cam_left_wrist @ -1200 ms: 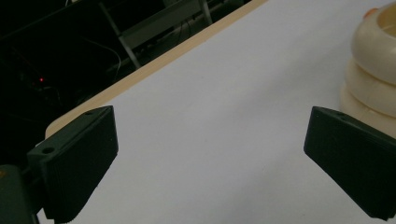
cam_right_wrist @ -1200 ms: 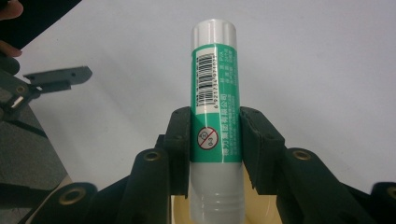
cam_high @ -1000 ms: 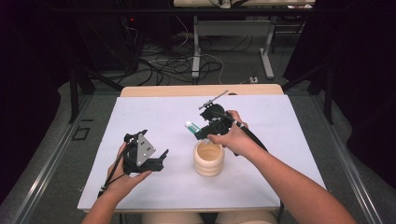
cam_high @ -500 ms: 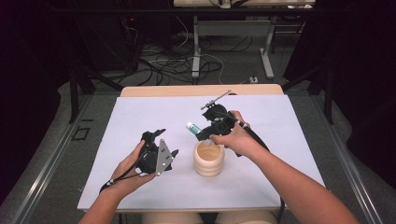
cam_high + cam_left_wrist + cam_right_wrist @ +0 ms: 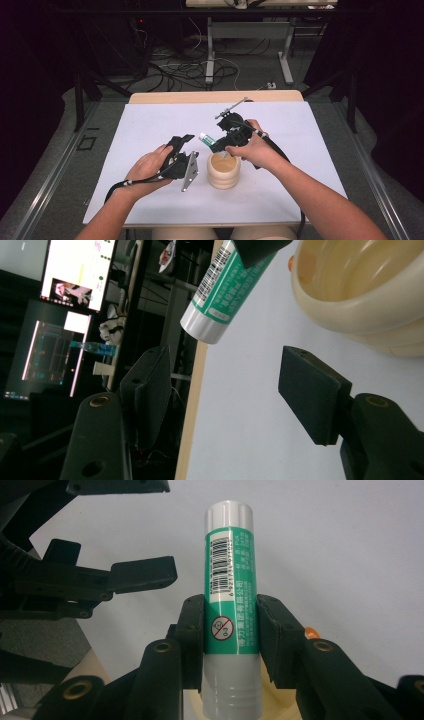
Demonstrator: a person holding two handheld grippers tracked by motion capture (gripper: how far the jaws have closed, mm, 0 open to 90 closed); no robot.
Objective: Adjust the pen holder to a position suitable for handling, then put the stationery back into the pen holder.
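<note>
right gripper (image 5: 231, 630) clamping glue stick (image 5: 230, 570), above bowl (image 5: 224, 171)

The glue stick (image 5: 231, 610) carries a green label with a white panel holding a black barcode and a row of digits beneath it, too small to read surely; below the barcode sits a round prohibition sign, a red circle with a slash over a small figure; beside the sign and along the label run lines of white Chinese characters, too fine to make out; in the left gripper view the same glue stick (image 5: 222, 290) shows the barcode and white print on green, blurred; a monitor (image 5: 77, 267) in the background shows coloured windows whose writing cannot be read.
</note>
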